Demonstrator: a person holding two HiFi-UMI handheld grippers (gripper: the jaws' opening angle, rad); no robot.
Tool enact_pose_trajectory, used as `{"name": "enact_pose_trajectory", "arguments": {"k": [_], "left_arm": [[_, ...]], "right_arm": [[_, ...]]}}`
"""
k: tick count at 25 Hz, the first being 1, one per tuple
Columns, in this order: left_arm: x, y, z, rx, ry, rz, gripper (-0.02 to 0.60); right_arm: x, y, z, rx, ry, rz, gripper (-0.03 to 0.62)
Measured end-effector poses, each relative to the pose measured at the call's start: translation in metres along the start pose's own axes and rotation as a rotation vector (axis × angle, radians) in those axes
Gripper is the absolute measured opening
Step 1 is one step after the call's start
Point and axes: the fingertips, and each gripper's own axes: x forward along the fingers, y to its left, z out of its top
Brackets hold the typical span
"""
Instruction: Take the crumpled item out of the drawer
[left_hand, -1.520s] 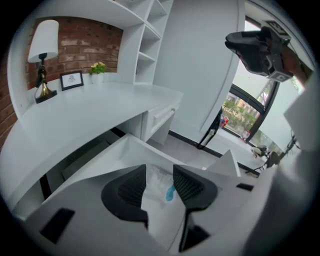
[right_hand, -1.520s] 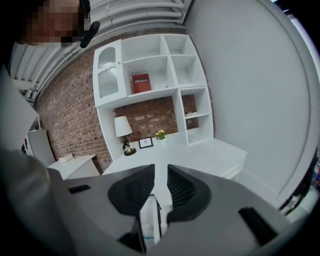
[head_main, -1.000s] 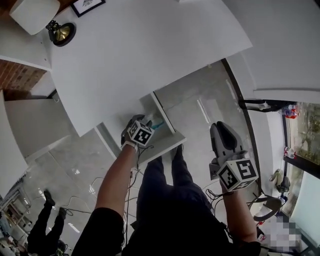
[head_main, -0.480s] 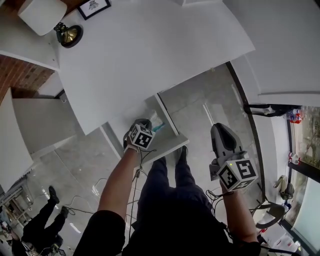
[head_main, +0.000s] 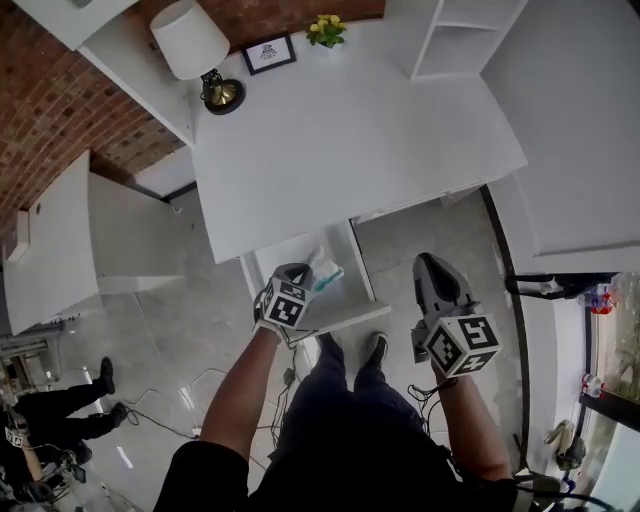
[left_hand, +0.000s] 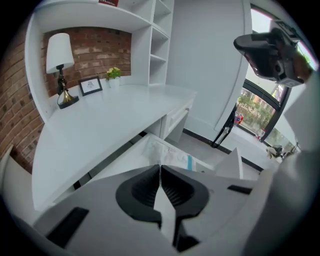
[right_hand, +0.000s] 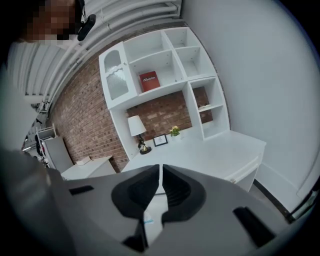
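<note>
The open white drawer (head_main: 348, 312) juts out from under the desk (head_main: 350, 140). The crumpled item (head_main: 326, 270), white with a teal stripe, is over the drawer at the tip of my left gripper (head_main: 305, 273). In the left gripper view its jaws (left_hand: 160, 167) are together, with a thin edge of the item (left_hand: 175, 157) pinched at the tips. My right gripper (head_main: 427, 262) hangs over the floor to the drawer's right. Its jaws (right_hand: 161, 167) are closing to a thin slit, with nothing between them.
A lamp (head_main: 195, 45), a picture frame (head_main: 268, 53) and a small plant (head_main: 328, 30) stand at the desk's back. A white shelf unit (head_main: 460, 35) rises at its right end. A low cabinet (head_main: 60, 240) is at left. Another person (head_main: 60, 420) stands on the floor behind.
The left jaws have closed on the crumpled item in the drawer. The right jaws have narrowed. The head camera has tilted, so more of the desk and brick wall shows.
</note>
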Motion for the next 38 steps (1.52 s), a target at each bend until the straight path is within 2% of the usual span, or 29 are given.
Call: {"name": "enact_pose_trajectory", "arguments": {"k": [5,13,18,24,38], "left_arm": [[-0.057,0.002,0.013,-0.049,-0.078,0.071,0.021],[-0.145,-0.004,0.065,-0.12,-0.278,0.191,0.02],[-0.195,-0.012,0.1,-0.139,-0.399,0.232,0.02],[-0.249,-0.014,0.13,-0.147,-0.523,0.295,0.02],[-0.35,-0.006,0.194,-0.168,-0.778,0.37,0.02]], "right_arm": [[-0.004,0.034,0.031,-0.06,-0.046,0.098,0.017],[-0.026,0.063,0.066,-0.15,-0.113,0.185,0.002],[-0.036,0.085,0.094,-0.257,-0.182,0.218,0.001],[-0.042,0.1,0.117,-0.3,-0.235,0.245,0.0],[-0.053,0.127,0.173,-0.386,-0.364,0.281,0.0]]}}
